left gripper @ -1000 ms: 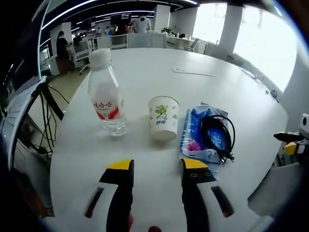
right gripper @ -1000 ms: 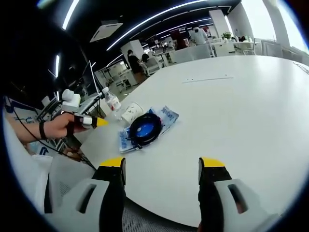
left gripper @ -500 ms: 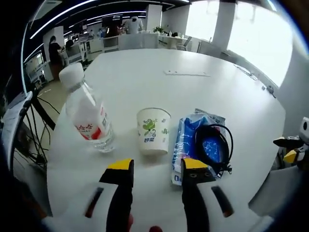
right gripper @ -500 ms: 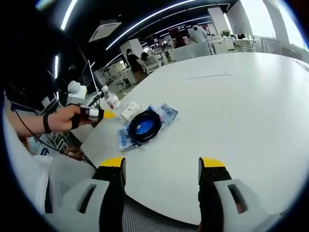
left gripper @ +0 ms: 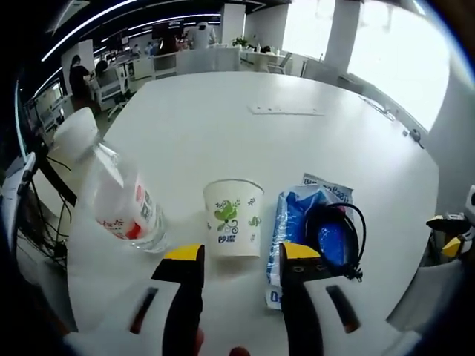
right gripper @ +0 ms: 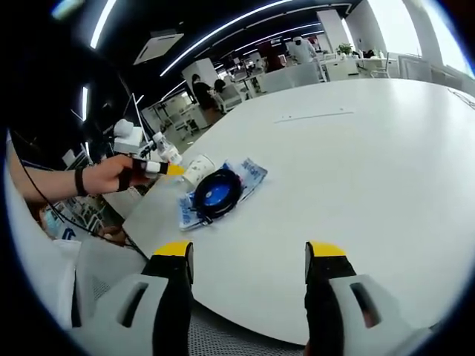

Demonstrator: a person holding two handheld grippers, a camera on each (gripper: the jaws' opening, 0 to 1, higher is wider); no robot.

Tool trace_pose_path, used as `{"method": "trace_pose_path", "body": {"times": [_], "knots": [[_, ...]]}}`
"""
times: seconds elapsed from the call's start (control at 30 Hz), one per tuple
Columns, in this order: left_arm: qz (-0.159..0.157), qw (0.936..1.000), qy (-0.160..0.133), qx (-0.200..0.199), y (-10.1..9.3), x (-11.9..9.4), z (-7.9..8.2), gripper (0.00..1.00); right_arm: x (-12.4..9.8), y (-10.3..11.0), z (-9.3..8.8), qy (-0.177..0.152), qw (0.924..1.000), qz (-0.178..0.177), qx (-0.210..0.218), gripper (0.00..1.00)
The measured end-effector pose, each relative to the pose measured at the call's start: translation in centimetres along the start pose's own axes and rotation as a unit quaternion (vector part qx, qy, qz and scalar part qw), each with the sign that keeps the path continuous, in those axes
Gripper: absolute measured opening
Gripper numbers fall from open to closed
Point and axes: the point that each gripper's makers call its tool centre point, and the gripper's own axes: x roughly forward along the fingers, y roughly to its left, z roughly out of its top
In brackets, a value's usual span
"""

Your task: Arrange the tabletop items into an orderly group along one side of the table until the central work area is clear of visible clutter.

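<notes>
A clear water bottle (left gripper: 117, 200) with a white cap and red label stands at the table's left edge. A white paper cup (left gripper: 233, 226) with green print sits beside it, then a blue tissue pack (left gripper: 297, 222) with a coiled black cable (left gripper: 335, 232) on top. My left gripper (left gripper: 239, 259) is open, its yellow-tipped jaws just in front of the cup. My right gripper (right gripper: 251, 256) is open over bare table, far from the items; in its view the cup (right gripper: 199, 168), the cable (right gripper: 216, 194) and the left gripper (right gripper: 159, 169) in a person's hand sit far left.
The round white table (left gripper: 245, 141) carries a flat white strip (left gripper: 286, 110) farther back. Black cables and equipment hang off its left edge (left gripper: 44, 215). An office with desks and people lies beyond. The right gripper's yellow tip (left gripper: 449, 245) peeks in at the right.
The left gripper has moved closer to the items; the cup now sits right in front of its jaws and the bottle has slid left in view. The right gripper barely moved.
</notes>
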Motion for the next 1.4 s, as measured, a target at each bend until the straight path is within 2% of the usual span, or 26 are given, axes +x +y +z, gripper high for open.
{"method": "trace_pose_path", "body": {"times": [0.53,0.7,0.87,0.93,1.1,1.4], "knots": [[-0.01,0.9996,0.027,-0.004,0.0,2.9,0.4,0.42,0.1,-0.3,0.6,-0.001,1.0,-0.002,0.002,0.6],[-0.016,0.9991,0.036,-0.013,-0.1,3.7,0.1,0.42,-0.1,-0.3,0.7,0.0,1.0,-0.003,-0.002,0.6],[-0.016,0.9989,0.044,-0.002,-0.3,4.1,-0.3,0.4,-0.3,-0.5,0.9,-0.002,1.0,-0.005,-0.003,0.6],[-0.013,0.9986,0.05,0.007,-0.1,4.2,-0.7,0.37,-0.2,-0.6,0.8,-0.001,1.0,-0.005,-0.004,0.6],[-0.021,0.9987,0.045,-0.006,-0.2,3.8,-0.6,0.36,-0.2,-0.4,0.8,-0.002,1.0,-0.004,-0.003,0.6],[-0.015,0.9993,0.034,-0.004,0.2,2.7,-0.3,0.35,0.0,0.0,0.7,0.0,1.0,0.001,-0.006,0.6]]}}
